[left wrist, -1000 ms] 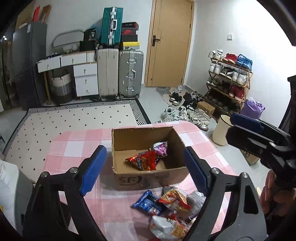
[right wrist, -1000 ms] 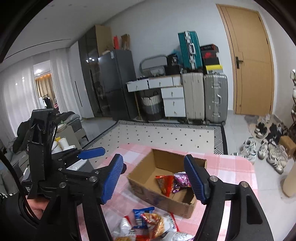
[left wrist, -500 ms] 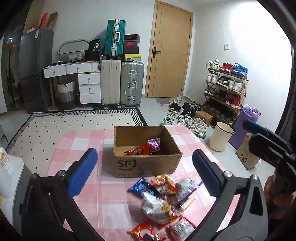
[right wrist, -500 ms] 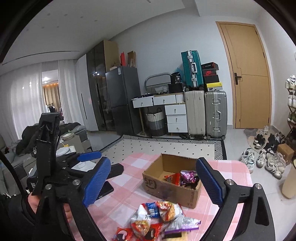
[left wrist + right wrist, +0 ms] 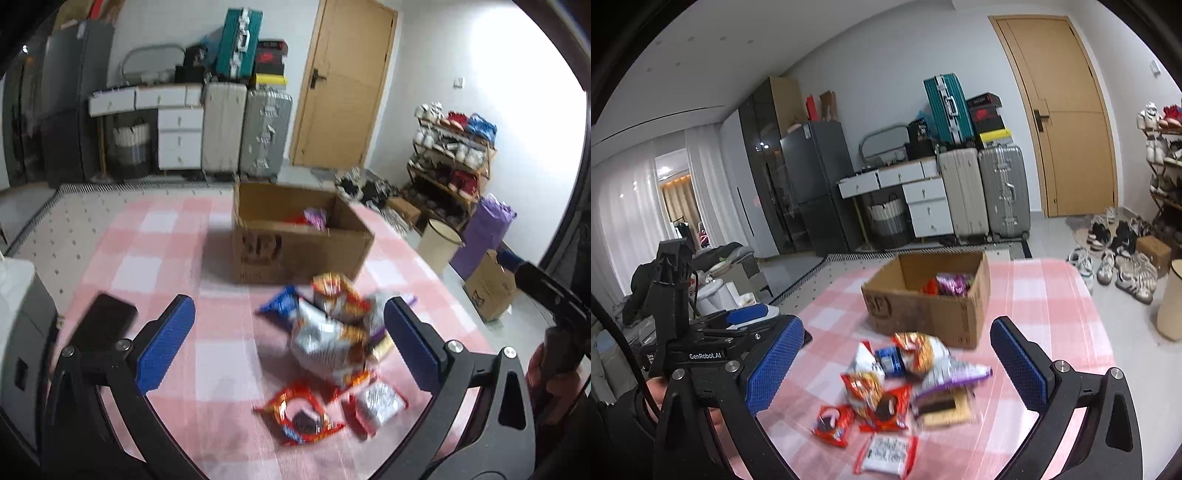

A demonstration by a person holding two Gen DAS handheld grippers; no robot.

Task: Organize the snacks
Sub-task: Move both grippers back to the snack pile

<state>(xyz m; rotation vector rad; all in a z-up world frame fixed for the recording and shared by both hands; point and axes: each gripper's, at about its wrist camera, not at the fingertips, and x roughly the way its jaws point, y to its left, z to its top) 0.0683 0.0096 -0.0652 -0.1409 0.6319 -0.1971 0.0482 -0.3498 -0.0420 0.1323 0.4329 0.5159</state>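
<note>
- Both grippers are hanging over the pink checked surface (image 5: 155,258), pointed down at a heap of snacks (image 5: 332,332).
- Left gripper (image 5: 288,332): fingers (image 5: 164,347) spread wide, nothing in them. They've just been opening up, and there's only air and the pile far below between the blue pads.
- Right gripper (image 5: 897,365): same deal, fingers (image 5: 774,369) released and wide apart, also just been opening, nothing pinched.
- The snacks sit loose on the surface just in front of the box (image 5: 295,243), not touching either gripper.
- In the pile I can make out a silver bag (image 5: 325,347), a blue packet (image 5: 280,306), and an orange-ish bag on top nearest the box.
- A red cookie pack (image 5: 299,413) and a small white-and-red packet (image 5: 376,402) lie closest to the camera in the left view.
- From the right view there's also a purple wrapper (image 5: 953,376) on the right of the heap and a tan bar-looking thing below it. Bit blurry, so labels are unreadable.
- The box is open-topped cardboard and has a couple of packets inside already, one red, one purple (image 5: 951,284).
- A black flat thing (image 5: 105,321) lies on the surface off to the left of the left gripper. Can't tell what it is.
- The right view shows the left gripper with a hand (image 5: 657,391) under it at the left edge.
</note>
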